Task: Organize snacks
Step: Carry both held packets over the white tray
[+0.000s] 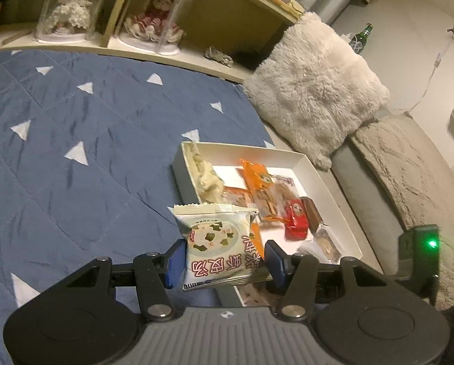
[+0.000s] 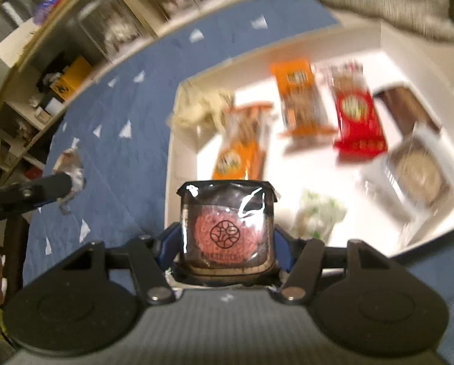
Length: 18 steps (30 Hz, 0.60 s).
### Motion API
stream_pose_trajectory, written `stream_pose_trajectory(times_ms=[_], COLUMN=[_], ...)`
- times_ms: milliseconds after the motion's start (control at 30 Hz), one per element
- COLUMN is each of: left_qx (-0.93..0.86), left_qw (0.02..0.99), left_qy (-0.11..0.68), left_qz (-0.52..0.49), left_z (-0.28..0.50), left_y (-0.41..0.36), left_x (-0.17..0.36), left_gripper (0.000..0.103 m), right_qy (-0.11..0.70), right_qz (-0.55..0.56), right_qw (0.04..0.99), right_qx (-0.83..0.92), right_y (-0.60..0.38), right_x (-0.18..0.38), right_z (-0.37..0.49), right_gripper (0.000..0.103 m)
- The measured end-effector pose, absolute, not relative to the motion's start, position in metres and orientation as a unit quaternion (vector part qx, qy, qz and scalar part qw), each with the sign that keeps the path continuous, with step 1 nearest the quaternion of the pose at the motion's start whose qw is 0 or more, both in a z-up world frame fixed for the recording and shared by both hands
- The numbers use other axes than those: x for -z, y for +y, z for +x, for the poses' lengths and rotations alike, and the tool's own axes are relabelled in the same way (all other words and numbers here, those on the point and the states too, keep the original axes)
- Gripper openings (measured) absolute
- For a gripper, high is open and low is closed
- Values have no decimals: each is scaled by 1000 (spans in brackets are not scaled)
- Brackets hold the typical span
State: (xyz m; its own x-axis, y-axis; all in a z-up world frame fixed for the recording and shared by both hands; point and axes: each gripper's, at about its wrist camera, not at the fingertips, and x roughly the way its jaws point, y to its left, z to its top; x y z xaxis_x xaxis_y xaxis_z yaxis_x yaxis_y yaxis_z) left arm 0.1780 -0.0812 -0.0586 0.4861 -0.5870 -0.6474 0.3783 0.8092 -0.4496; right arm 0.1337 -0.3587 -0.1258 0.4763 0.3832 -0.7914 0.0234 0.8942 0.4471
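My left claw (image 1: pixel 224 261) is clamped on a pale green, flat foil soup sachet (image 1: pixel 218 243) with red printed characters, its long axis running straight out ahead of the fingers. My right claw (image 2: pixel 227 243) is clamped on a clear plastic tub holding a round pink cake (image 2: pixel 227 231) stamped with a dark emblem. The shallow white cardboard box (image 2: pixel 421 57) sits on the blue quilted bedspread (image 1: pixel 75 121), ahead and below both loads; in the right wrist view its near left corner lies just beyond the tub, so I judge the right hand nearer. Inside lie orange wrappers (image 2: pixel 300 100), a red one (image 2: pixel 357 121) and a brown bar (image 2: pixel 406 103), with bare floor between.
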Motion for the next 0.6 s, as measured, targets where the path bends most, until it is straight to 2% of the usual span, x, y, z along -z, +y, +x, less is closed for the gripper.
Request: stream_pose_trajectory(times_ms=[267,600], left_qx=[310,304], left_qw=[833,838], left_qy=[439,447], left_qz=[-129,-79], left_z=[178,192], left_y=[-104,-138], left_x=[70,79], left_gripper=[57,57], right_qy=[506,481], right_qz=[235,224], right_qw=[825,848], right_qx=[-95,-2], right_y=[-382,-422], right_x=[137,141], right_z=[144,153], right_gripper=[68,68])
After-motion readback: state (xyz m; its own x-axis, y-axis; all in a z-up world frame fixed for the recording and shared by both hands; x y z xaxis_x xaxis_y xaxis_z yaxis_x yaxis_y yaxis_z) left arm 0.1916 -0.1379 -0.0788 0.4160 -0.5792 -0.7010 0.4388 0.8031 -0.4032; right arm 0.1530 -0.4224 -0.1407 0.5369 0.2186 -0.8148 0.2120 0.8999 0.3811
